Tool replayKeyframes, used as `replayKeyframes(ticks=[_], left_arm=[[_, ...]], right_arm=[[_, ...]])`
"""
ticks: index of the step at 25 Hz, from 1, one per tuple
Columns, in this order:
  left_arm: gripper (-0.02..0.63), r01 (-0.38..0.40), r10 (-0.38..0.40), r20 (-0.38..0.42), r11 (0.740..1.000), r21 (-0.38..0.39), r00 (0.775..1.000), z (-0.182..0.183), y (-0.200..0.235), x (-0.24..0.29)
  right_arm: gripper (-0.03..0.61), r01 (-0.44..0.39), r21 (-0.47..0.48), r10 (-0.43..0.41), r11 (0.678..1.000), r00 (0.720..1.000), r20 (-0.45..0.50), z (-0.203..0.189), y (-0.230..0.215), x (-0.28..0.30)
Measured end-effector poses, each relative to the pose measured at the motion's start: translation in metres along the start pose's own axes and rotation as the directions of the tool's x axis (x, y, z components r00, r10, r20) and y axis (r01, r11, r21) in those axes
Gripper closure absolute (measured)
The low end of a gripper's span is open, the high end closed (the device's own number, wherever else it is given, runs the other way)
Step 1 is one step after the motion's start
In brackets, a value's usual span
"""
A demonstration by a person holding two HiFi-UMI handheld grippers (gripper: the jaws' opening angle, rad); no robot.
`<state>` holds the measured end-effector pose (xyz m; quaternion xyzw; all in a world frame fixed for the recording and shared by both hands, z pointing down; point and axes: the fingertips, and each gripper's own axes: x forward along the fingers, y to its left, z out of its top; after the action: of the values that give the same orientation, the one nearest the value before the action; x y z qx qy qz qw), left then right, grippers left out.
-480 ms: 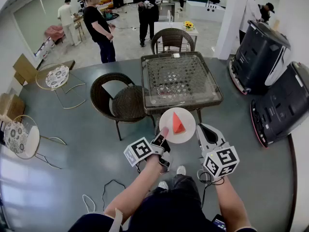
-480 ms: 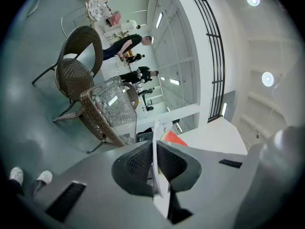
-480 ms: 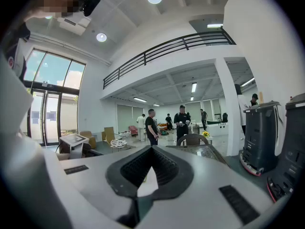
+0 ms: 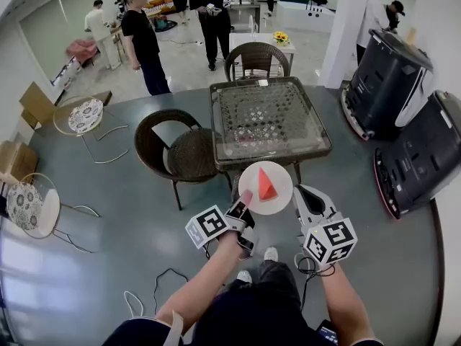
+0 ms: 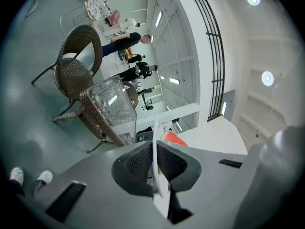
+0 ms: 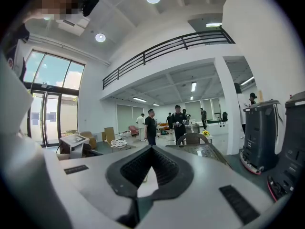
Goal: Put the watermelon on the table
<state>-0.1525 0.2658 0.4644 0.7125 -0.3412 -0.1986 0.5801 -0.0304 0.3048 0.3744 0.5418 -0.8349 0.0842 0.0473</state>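
Observation:
A red wedge of watermelon (image 4: 266, 184) lies on a small white plate (image 4: 278, 197). My left gripper (image 4: 246, 197) is shut on the plate's near-left rim and holds it level, just short of the near edge of the glass-topped wicker table (image 4: 220, 121). In the left gripper view the plate (image 5: 155, 163) shows edge-on between the ribbed pads of that gripper (image 5: 155, 149), with the watermelon (image 5: 172, 138) behind them. My right gripper (image 4: 301, 193) hangs just right of the plate, apart from it. Its jaws (image 6: 151, 149) meet at the tips with nothing held.
A wicker chair (image 4: 180, 150) stands left of the table and another (image 4: 256, 56) behind it. Two big black machines (image 4: 410, 157) fill the right side. A cable (image 4: 166, 280) lies on the floor by my feet. Several people (image 4: 144, 42) stand at the back.
Both grippers and the plate hold their place. Only the people at the back have shifted a little.

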Motion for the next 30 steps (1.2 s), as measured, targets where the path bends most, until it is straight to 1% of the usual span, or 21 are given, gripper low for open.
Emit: replayKeyframes(ticks=[8, 15, 21, 30], left_arm=[[0.595, -0.003, 0.003, -0.003, 1.0, -0.001, 1.0, -0.001, 0.002, 0.009], [0.595, -0.01, 0.01, -0.003, 1.0, -0.008, 1.0, -0.001, 0.002, 0.033], [0.595, -0.02, 0.02, 0.002, 1.0, 0.001, 1.0, 0.008, 0.0, 0.069], [0.595, -0.024, 0.023, 0.017, 1.0, 0.01, 1.0, 0.024, -0.011, 0.138]], right_arm=[[0.578, 0.001, 0.006, -0.001, 1.0, 1.0, 0.001, -0.001, -0.009, 0.003], [0.578, -0.003, 0.013, 0.003, 1.0, 1.0, -0.002, 0.001, -0.033, 0.015], [0.578, -0.017, 0.014, 0.017, 1.0, 1.0, 0.003, 0.008, -0.065, 0.037], [0.578, -0.051, 0.015, 0.051, 0.999, 0.999, 0.019, 0.027, -0.126, 0.076]])
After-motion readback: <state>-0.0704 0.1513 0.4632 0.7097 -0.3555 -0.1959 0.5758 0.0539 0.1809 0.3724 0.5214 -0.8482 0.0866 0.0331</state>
